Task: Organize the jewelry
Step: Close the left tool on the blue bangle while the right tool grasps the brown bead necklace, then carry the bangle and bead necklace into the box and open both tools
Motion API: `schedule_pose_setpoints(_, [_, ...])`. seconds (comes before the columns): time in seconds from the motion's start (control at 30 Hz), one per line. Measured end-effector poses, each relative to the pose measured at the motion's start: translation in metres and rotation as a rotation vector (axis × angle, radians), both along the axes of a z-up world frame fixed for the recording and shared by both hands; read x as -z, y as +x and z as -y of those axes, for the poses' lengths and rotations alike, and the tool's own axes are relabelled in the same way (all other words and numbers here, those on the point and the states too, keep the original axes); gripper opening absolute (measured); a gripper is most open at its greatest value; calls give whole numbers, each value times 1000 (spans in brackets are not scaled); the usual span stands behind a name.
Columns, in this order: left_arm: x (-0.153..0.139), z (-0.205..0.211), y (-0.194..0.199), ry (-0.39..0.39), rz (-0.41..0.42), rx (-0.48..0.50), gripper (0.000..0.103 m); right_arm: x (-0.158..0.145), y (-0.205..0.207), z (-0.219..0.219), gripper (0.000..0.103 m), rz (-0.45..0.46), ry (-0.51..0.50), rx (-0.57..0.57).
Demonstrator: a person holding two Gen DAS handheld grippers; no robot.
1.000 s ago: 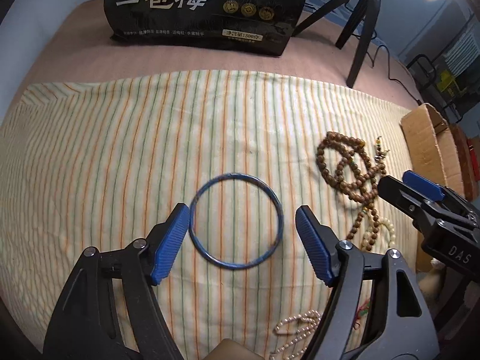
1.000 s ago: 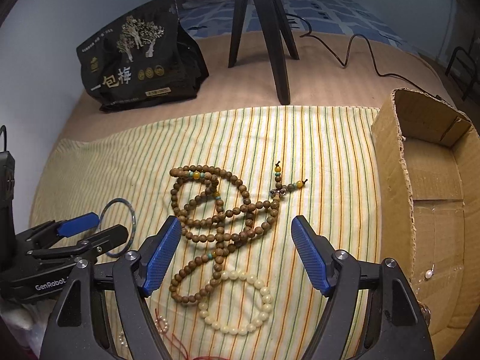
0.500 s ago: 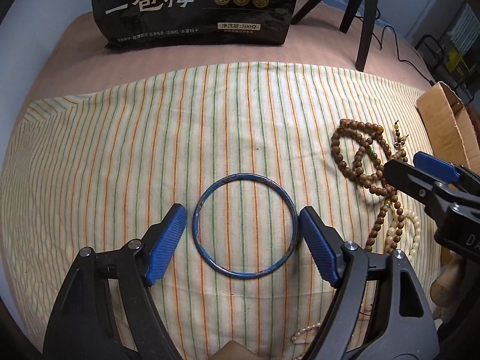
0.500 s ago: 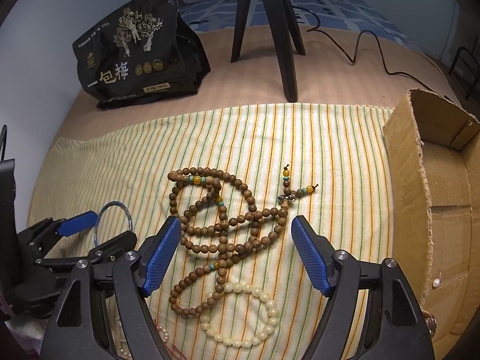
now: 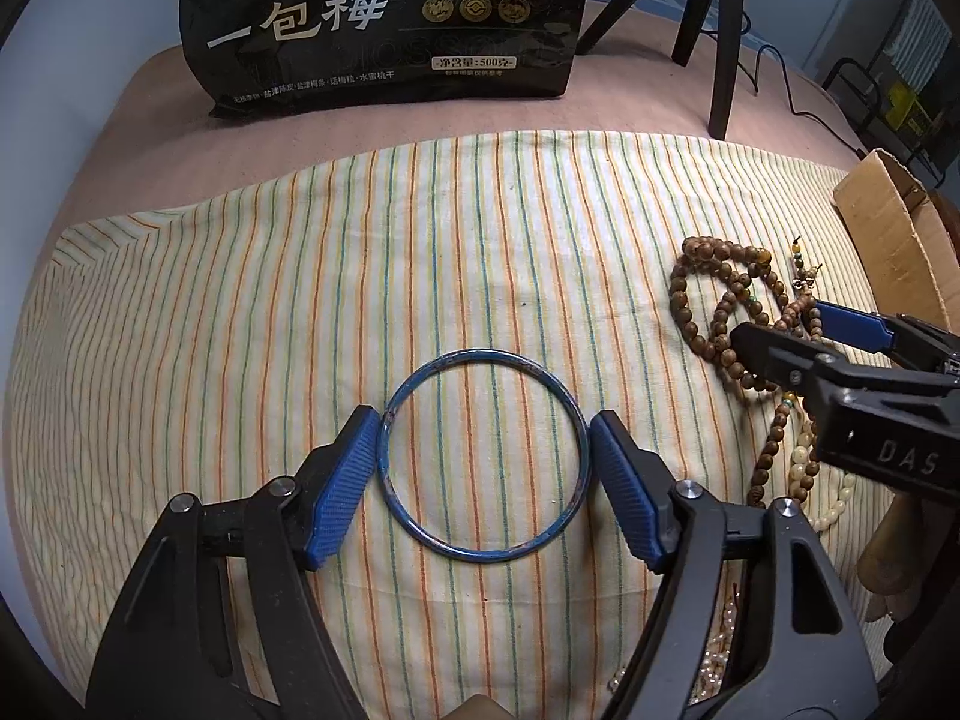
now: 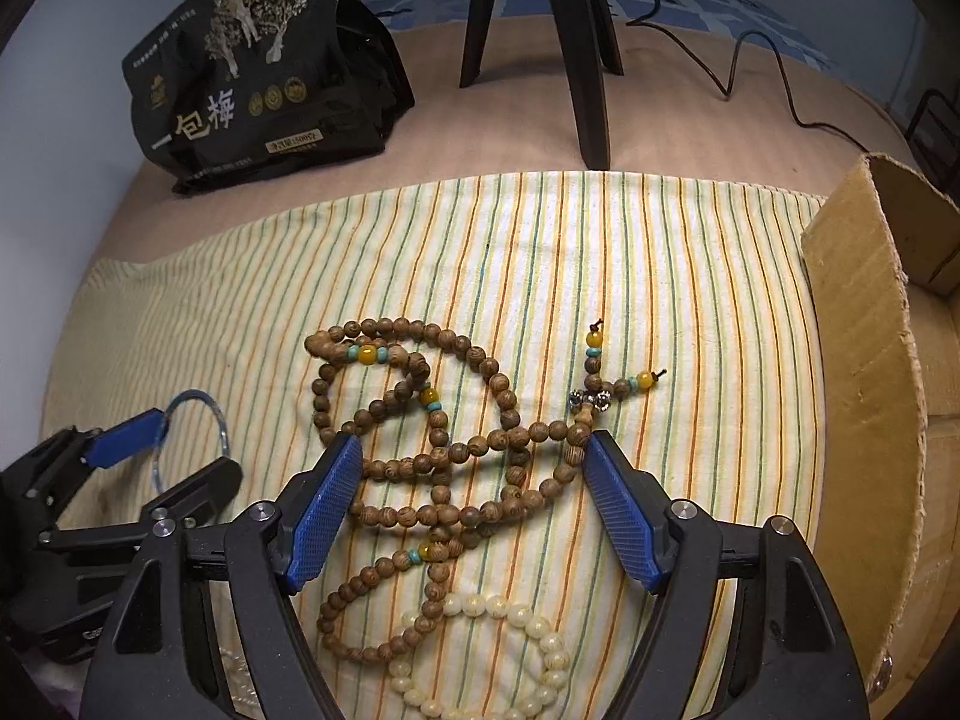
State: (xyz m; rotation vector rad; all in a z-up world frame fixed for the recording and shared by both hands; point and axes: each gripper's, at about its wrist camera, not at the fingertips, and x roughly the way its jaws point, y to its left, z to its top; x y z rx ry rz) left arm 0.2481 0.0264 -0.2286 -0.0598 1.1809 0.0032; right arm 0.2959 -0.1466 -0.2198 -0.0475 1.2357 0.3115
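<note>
A blue bangle lies flat on the striped cloth. My left gripper is open, its blue pads either side of the bangle, close to its rim. A long brown wooden bead strand lies tangled on the cloth, with a cream bead bracelet just below it. My right gripper is open, its pads straddling the bead strand. The bangle also shows in the right wrist view, partly hidden by the left gripper.
A cardboard box stands open at the right edge of the cloth. A black snack bag and a black tripod stand on the brown surface behind. Small pearl-like beads lie near the front edge.
Both grippers have moved forward and down. The left pads now flank the bangle closely. The right pads have come over the brown bead strand. Nothing is gripped.
</note>
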Motion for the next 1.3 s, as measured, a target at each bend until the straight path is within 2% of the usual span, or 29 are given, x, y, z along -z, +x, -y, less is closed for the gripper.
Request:
schedule_pose_setpoints(0.2, [0,1,0,8,12,4,74,1,-4,-11,74,5,-41,-42])
schedule_pose_setpoints(0.23, [0,2,0,9,13,3,74,1,-5,-12,67,5,-37,-47])
schedule_pose_setpoints(0.27, [-1,2,-1,9,14,3,74,0,-6,-13,55,5,-32,-51])
schedule_pose_setpoints(0.3, [-1,2,-1,11,15,4,74,-1,-7,-14,50,5,-28,-54])
schedule_pose_setpoints(0.37, [-1,3,-2,11,18,3,74,-3,-10,-16,26,-7,8,-73])
schedule_pose_setpoints(0.47, [-2,3,-6,13,21,7,73,-4,-16,-23,11,-16,28,-112])
schedule_pose_setpoints(0.57, [-4,1,-7,3,20,6,73,-4,-21,-32,11,11,-6,-141])
schedule_pose_setpoints(0.93, [-30,-20,-15,-35,69,-34,73,-37,-30,-25,11,102,42,-136])
schedule_pose_setpoints(1.3, [-75,-27,-34,-103,156,-49,73,-96,-48,-10,11,241,86,-142])
